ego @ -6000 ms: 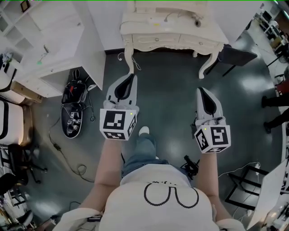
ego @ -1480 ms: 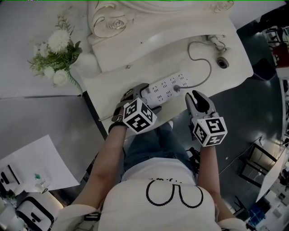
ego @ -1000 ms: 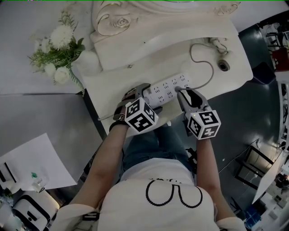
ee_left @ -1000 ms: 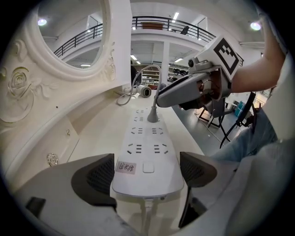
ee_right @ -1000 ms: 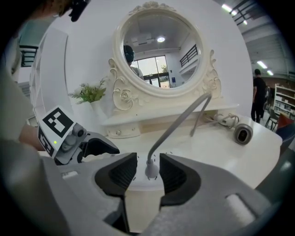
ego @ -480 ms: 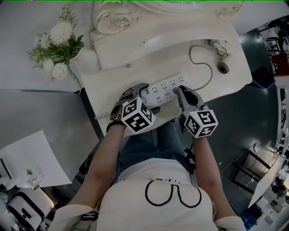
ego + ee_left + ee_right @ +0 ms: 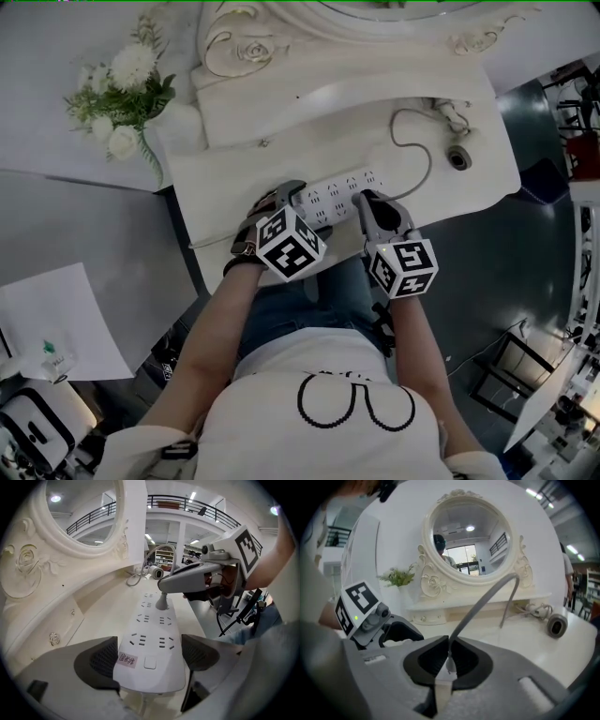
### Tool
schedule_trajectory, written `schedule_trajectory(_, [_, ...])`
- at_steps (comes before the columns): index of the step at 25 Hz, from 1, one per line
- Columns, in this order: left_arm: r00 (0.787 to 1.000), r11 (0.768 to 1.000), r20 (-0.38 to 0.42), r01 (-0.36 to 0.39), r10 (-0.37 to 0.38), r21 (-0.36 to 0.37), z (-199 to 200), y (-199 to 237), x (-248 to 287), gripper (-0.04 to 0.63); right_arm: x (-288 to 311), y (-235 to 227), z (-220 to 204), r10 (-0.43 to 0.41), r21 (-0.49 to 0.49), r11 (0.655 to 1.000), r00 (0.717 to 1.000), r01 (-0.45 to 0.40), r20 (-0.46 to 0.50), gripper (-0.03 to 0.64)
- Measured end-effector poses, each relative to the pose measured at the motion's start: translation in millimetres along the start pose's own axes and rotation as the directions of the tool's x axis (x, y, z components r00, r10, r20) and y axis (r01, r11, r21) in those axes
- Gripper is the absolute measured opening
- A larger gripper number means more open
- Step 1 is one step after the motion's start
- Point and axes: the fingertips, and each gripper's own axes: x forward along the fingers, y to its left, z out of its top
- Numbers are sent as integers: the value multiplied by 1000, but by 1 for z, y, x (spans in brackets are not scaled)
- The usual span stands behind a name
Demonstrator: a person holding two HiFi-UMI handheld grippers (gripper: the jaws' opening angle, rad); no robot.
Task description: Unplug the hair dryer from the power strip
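Plug (image 7: 162, 603) of the hair dryer (image 7: 456, 157) is still seated at the far end of the power strip (image 7: 152, 630), so the unplugging itself is not yet done. The right hand-held gripper (image 7: 449, 660) has just been closing, and its jaws are now pinched on the plug's grey neck, where the cord (image 7: 483, 604) leaves it. The left hand-held gripper (image 7: 150, 658) is clamped across the near end of the power strip. One dark pad sits against each long side, steadying the strip on the white tabletop (image 7: 281, 159).

Both grips that the job needs appear to be in place. What is left, as I judge it, is the pull that draws the plug out while the strip is held down. From the plug the cord loops across the tabletop to what looks like the hair dryer, which lies near the far right corner, well apart from the strip.

A small pink sticker (image 7: 127, 659) on the strip's near end carries red characters too small to read. The cube (image 7: 401, 269) on each gripper shows black-and-white square markers. No brand name is legible.
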Motion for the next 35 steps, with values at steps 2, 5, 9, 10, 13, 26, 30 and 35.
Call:
schedule_trajectory(2, [1000, 1000, 4, 18, -18, 20, 0, -1, 0, 419, 2, 4, 3, -26, -102, 994, 1000, 25, -16, 21])
schedule_trajectory(5, [1000, 999, 19, 19, -20, 31, 1, 0, -1, 420, 8, 2, 9, -29, -137, 990, 999, 27, -18, 21])
schedule_trajectory(9, [1000, 1000, 8, -18, 17, 10, -1, 2, 1, 425, 9, -11, 7, 40, 87, 995, 999, -40, 0, 24])
schedule_trajectory(10, [1000, 1000, 15, -23, 23, -3, -1, 3, 1, 428, 6, -13, 6, 56, 156, 986, 998, -57, 16, 23])
schedule_trajectory(13, [1000, 999, 23, -21, 21, -24, 0, 4, 2, 437, -1, -12, 2, 62, 219, 973, 998, -67, 27, 21])
schedule_trajectory(26, [994, 989, -99, -26, 40, 143, -10, -1, 17, 462, -1, -3, 1, 61, -32, 998, 998, -62, -30, 23])
schedule_trajectory(30, [994, 991, -102, -28, 41, 132, -10, -2, 17, 463, -8, -7, -1, 70, 111, 991, 998, -70, 0, 23])
schedule_trajectory(35, [993, 989, -112, -18, 35, 145, -11, -2, 17, 463, -9, 11, 3, 6, -167, 986, 998, -16, -60, 21])
